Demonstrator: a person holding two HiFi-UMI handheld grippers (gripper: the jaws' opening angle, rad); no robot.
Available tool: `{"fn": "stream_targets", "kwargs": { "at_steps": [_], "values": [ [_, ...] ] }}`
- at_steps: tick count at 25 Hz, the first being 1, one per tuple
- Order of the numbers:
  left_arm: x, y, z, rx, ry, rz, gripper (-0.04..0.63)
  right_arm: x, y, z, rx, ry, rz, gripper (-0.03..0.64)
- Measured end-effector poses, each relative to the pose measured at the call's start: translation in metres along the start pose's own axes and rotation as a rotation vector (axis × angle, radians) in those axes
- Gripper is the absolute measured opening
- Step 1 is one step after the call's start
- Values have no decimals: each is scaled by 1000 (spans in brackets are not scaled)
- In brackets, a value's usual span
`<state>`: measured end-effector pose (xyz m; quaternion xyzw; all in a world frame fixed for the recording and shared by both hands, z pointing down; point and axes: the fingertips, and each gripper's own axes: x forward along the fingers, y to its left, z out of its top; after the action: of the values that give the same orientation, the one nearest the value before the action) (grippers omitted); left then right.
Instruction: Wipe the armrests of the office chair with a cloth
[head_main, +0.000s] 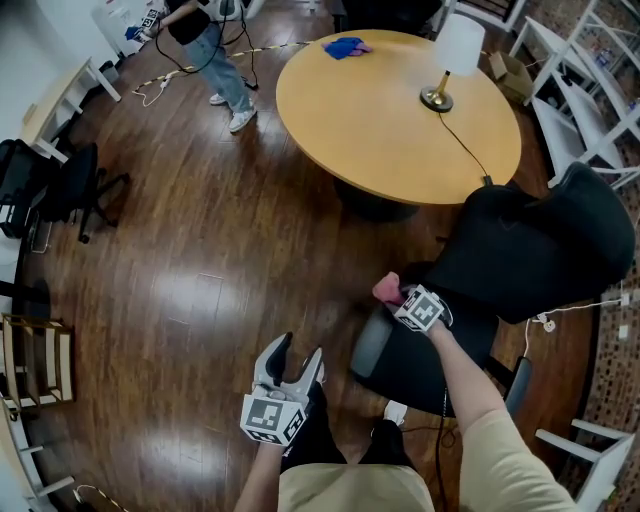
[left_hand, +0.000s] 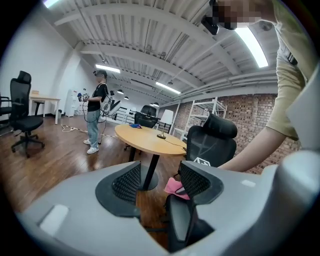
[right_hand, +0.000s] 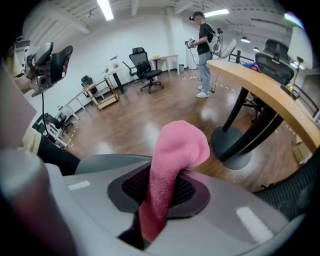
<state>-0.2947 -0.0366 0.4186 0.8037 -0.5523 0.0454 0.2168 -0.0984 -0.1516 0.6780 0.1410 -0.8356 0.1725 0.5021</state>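
The right gripper (head_main: 400, 297) is closed on the pink cloth (right_hand: 176, 150), close to the armrest (head_main: 372, 346) of the office chair (head_main: 530, 250). The left gripper (head_main: 297, 362) stands wide open and holds nothing.

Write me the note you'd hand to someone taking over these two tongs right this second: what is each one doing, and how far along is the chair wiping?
Left tongs: open and empty, held low beside the office chair.
Right tongs: shut on the pink cloth, at the back end of the near armrest. I cannot tell whether the cloth touches it.
Done: the cloth is in hand and at the chair.
Left: wipe along this armrest, then probably the other armrest. Nothing shows how much has already been wiped.
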Motion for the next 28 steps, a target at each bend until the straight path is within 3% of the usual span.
{"fn": "stream_targets", "kwargs": {
  "at_steps": [3, 11, 16, 18, 20, 23, 25, 28],
  "values": [
    [3, -1, -3, -1, -2, 2, 225, 0, 14, -7, 41, -94, 8, 75],
    [18, 1, 10, -18, -20, 16, 222, 1, 156, -43, -73, -196, 248, 77],
    [17, -1, 12, -12, -26, 16, 221, 1, 245, -65, -183, -139, 436, 75],
    [15, -1, 7, -21, -21, 20, 221, 1, 250, -68, -183, -128, 467, 75],
    [12, -3, 2, -23, -17, 16, 221, -3, 215, -58, -99, -167, 403, 75],
    [6, -2, 1, -23, -23, 18, 221, -22, 104, -30, 42, -253, 129, 75],
    [2, 2, 0, -27, -23, 27, 219, -31, 37, -22, 122, -251, -28, 74],
    [0, 0, -4, -31, -3, 28, 218, -22, 11, -31, 185, -154, -32, 74]
  ]
}}
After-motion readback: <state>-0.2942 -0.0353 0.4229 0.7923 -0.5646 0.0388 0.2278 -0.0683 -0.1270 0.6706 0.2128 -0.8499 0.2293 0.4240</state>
